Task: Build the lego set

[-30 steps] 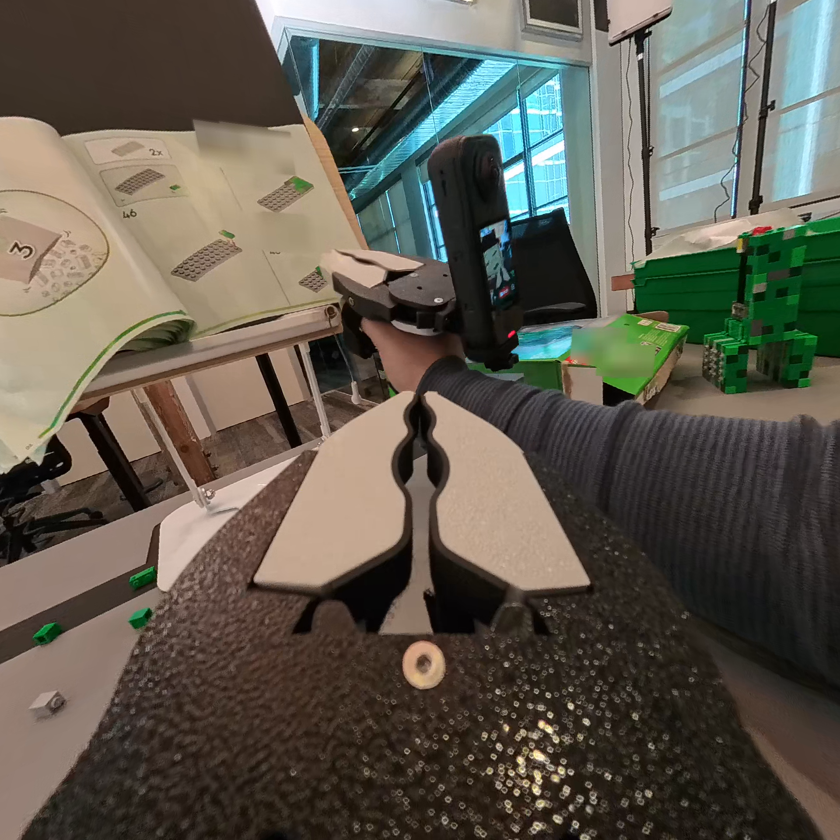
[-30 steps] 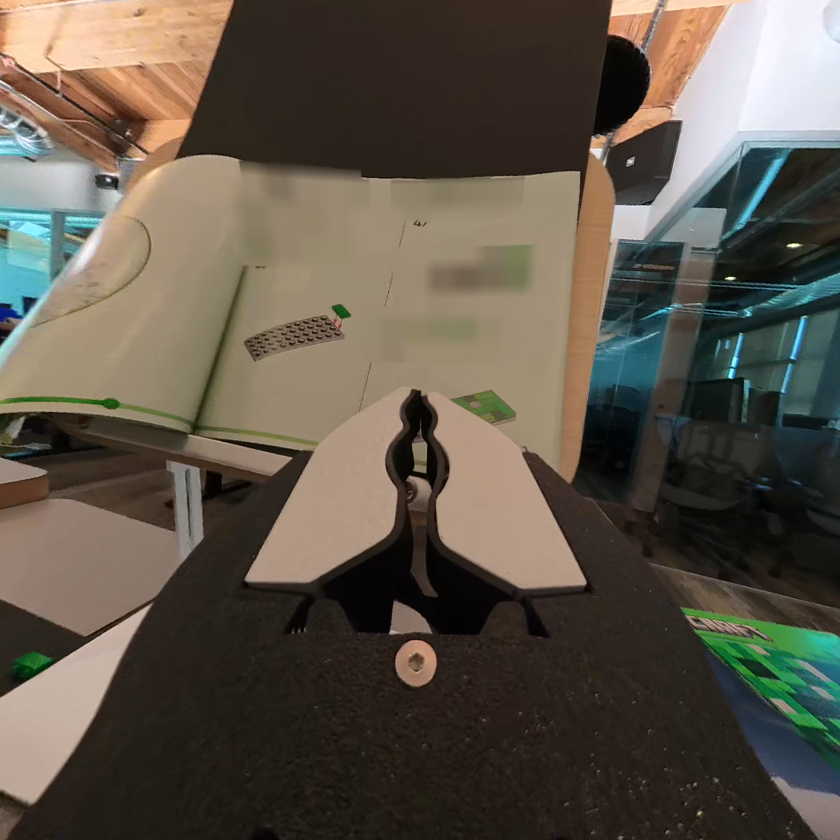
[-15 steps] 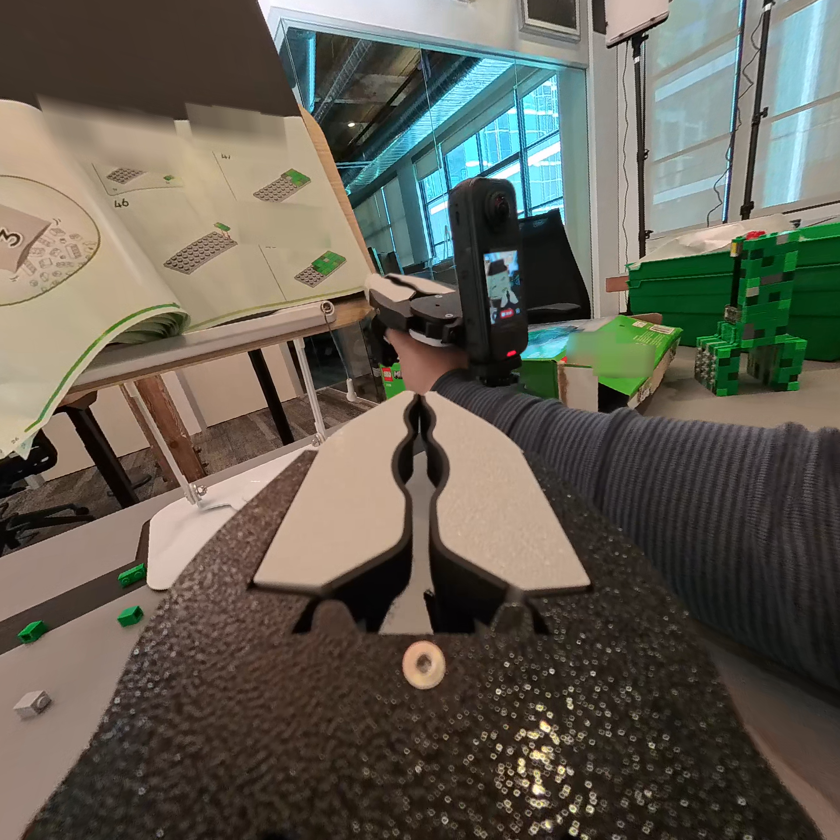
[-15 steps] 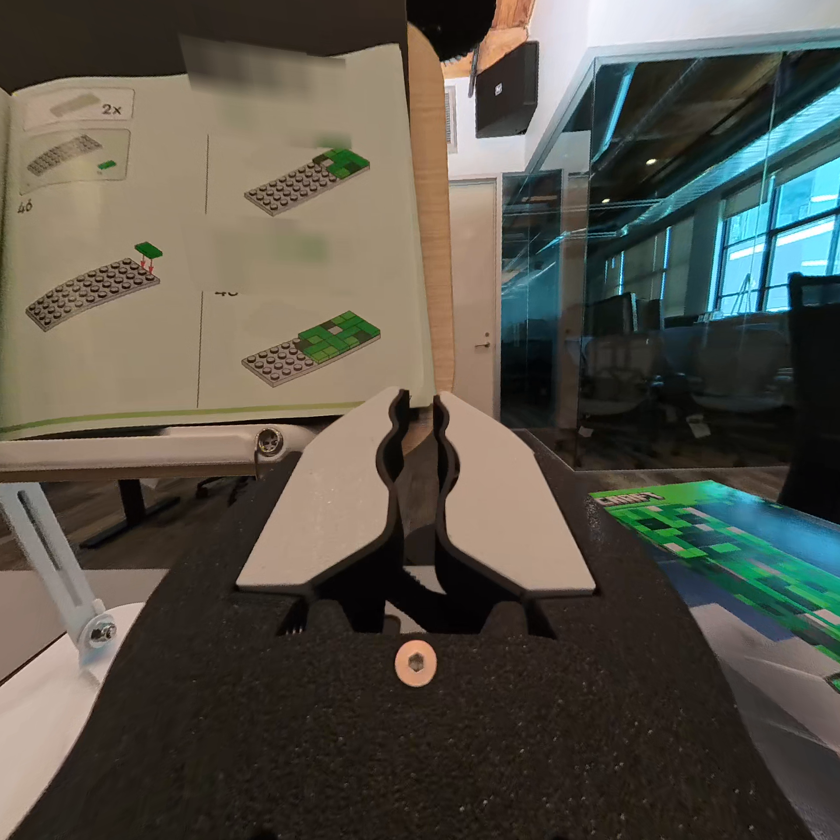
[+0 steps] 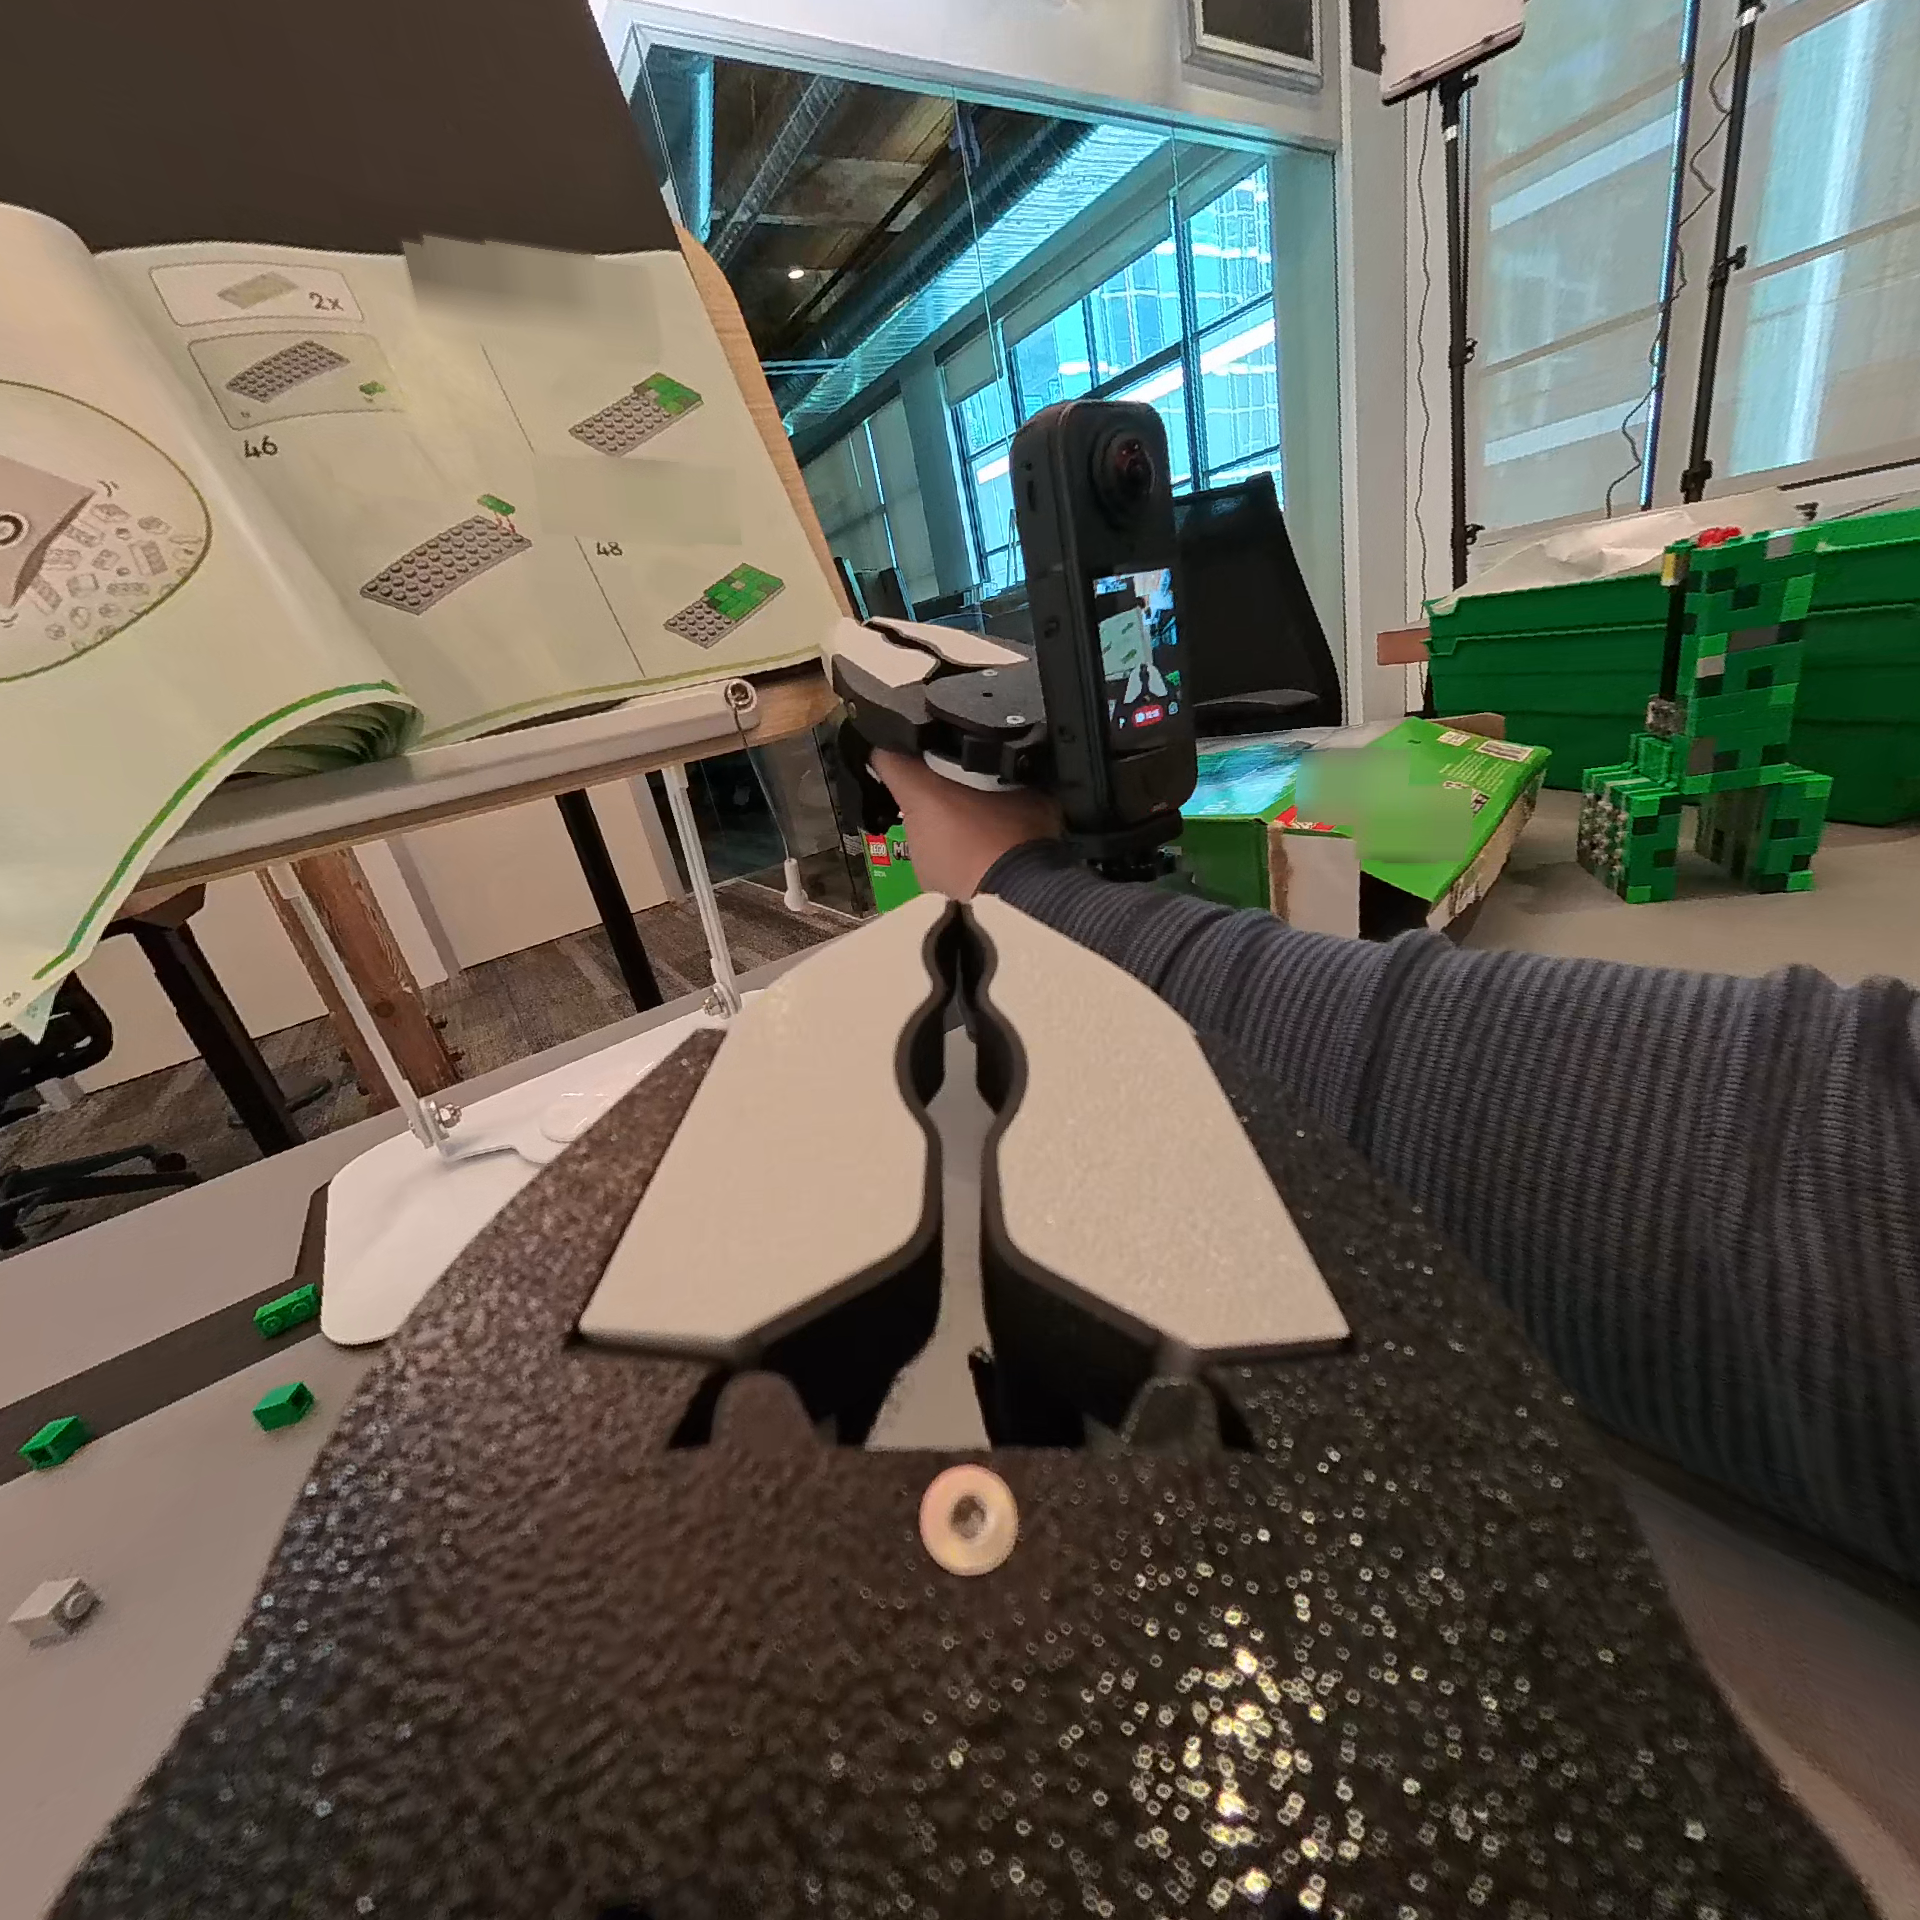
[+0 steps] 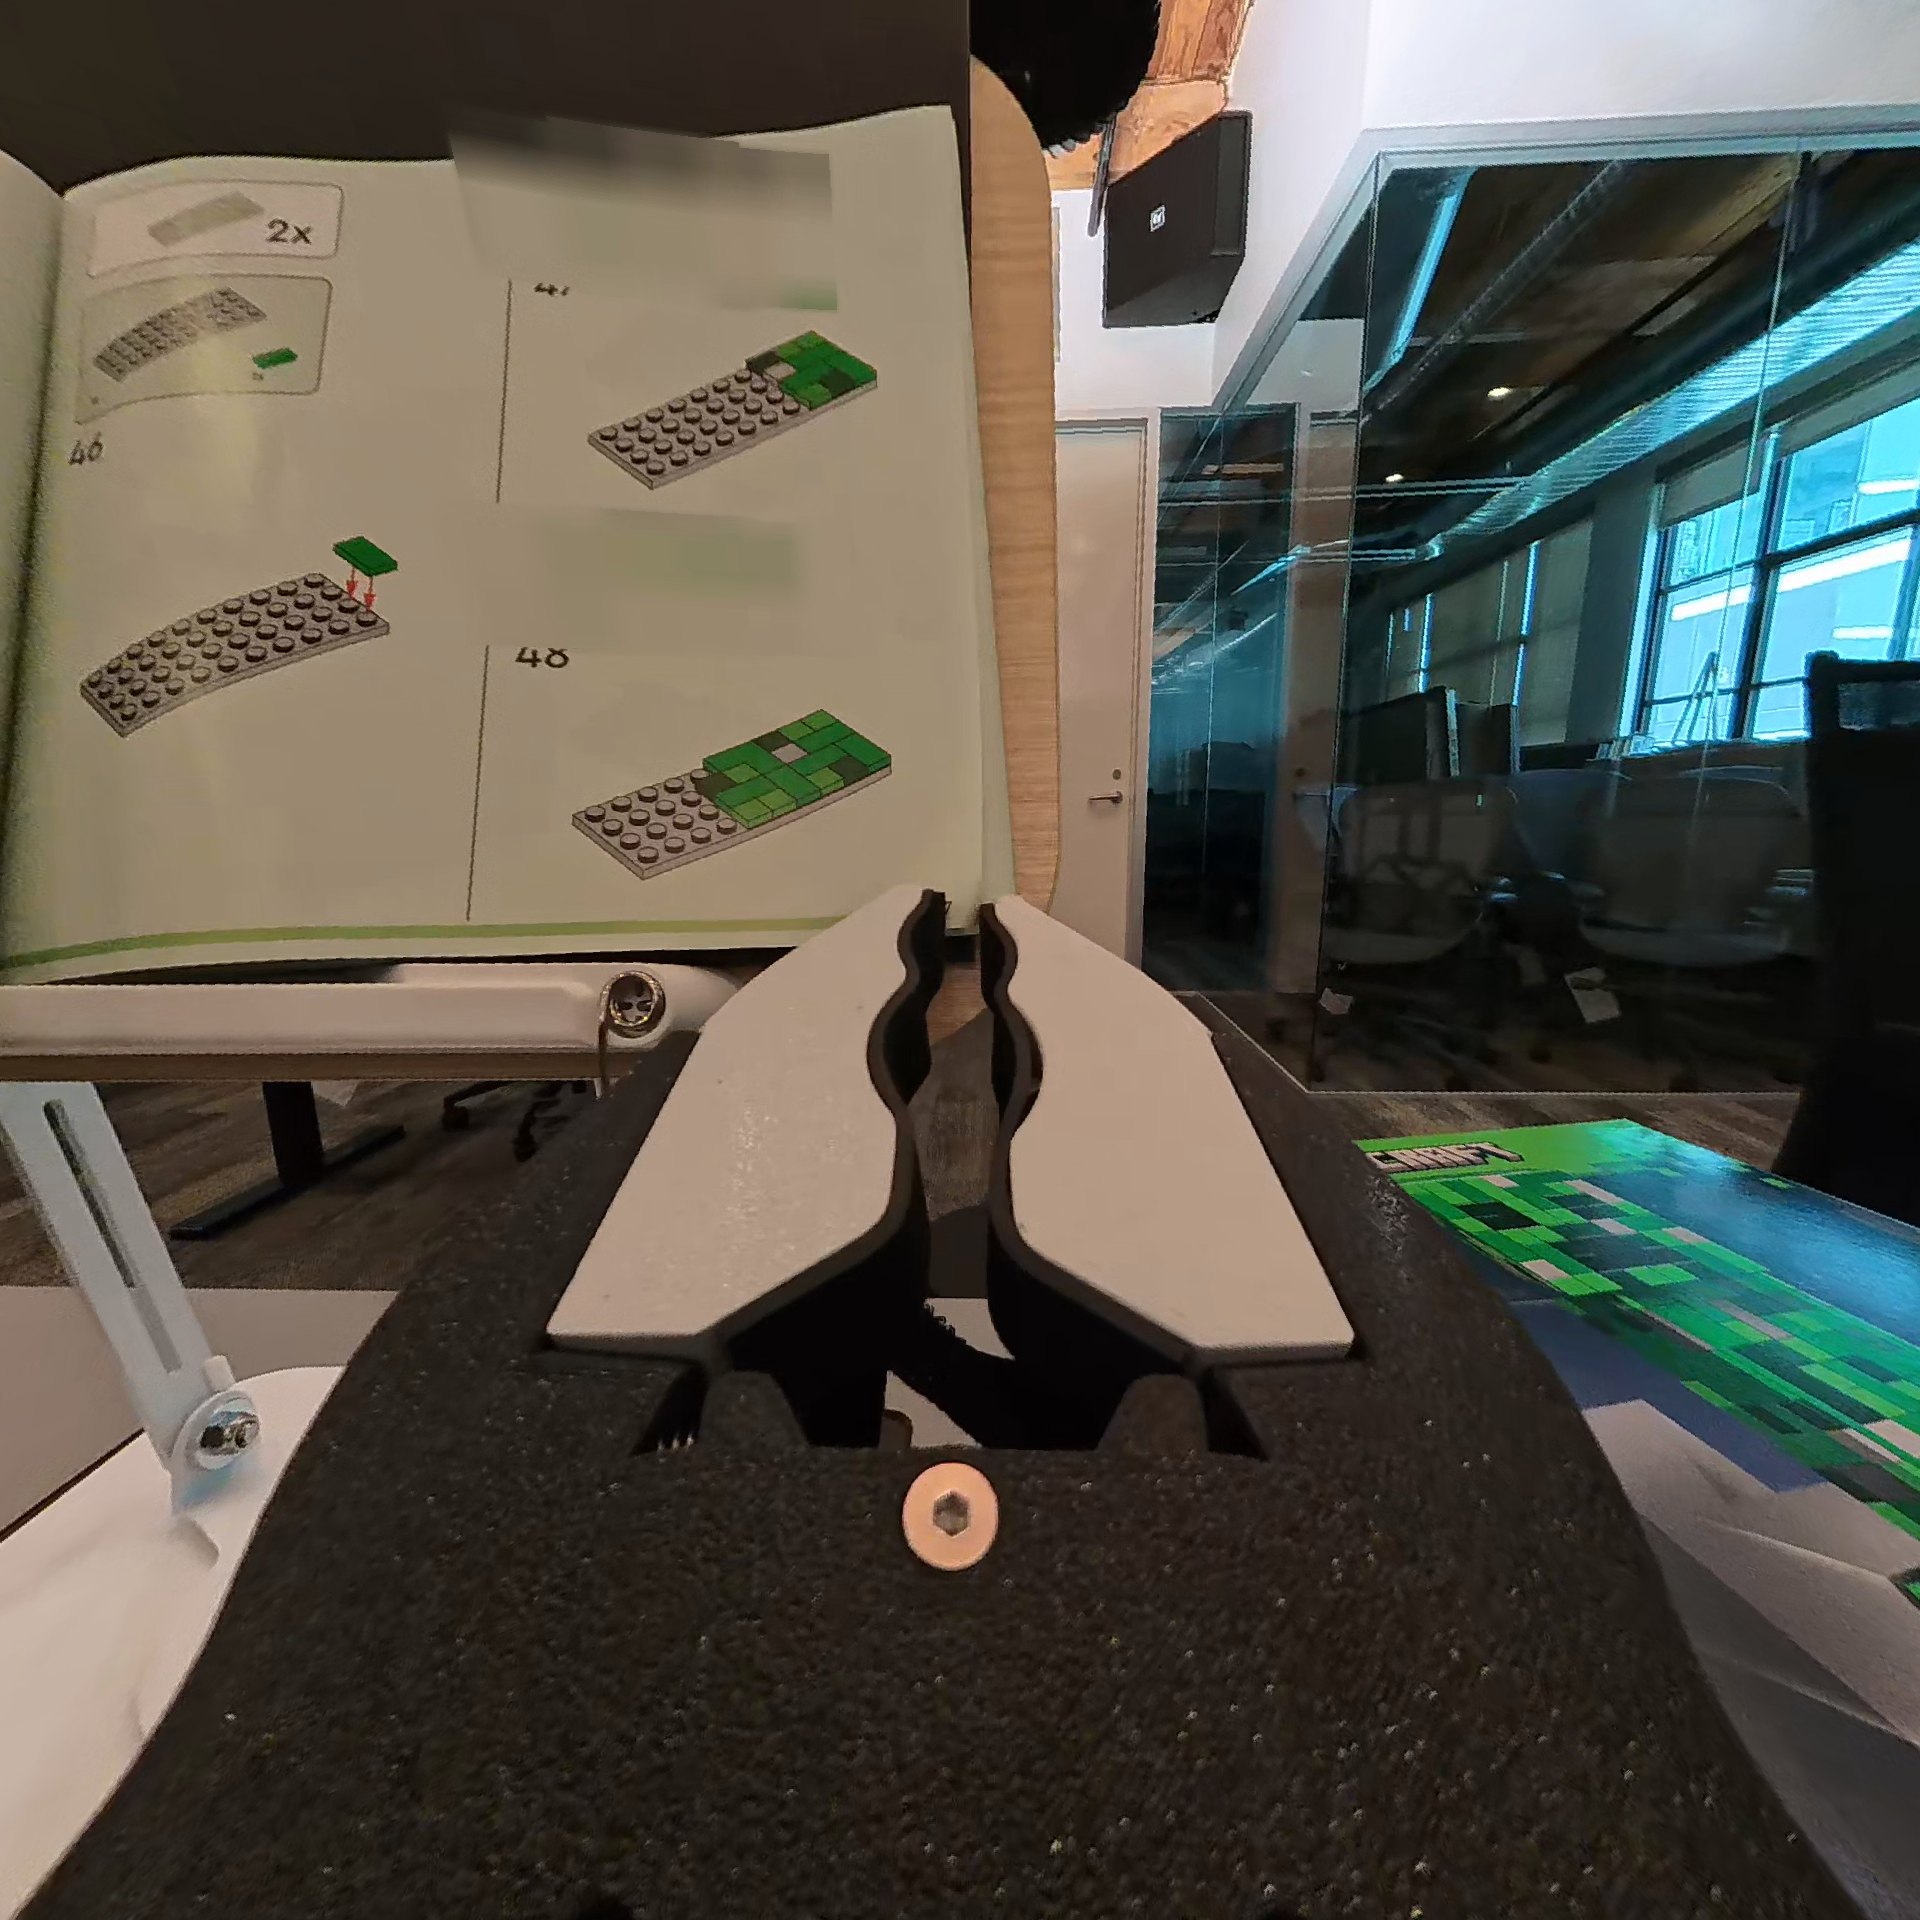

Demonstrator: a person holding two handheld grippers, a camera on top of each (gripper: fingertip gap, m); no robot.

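The left gripper (image 5: 954, 920) is pressed together and empty, held above the table (image 5: 135, 1538); the right gripper (image 6: 961, 914) is slightly parted, its tips at the lower right corner of the instruction booklet (image 6: 499, 540), and whether it pinches the page edge cannot be told. The booklet rests open on a white stand (image 5: 436, 1184), showing a grey plate receiving green tiles; no such plate is visible. Loose green bricks (image 5: 283, 1408) and a grey brick (image 5: 54, 1610) lie scattered on the table near the stand's base; a tall green figure (image 5: 1714, 727) stands assembled beside the set box (image 5: 1455, 790). Judgement: one sub-assembly is complete; the tiled plate section is not yet started.
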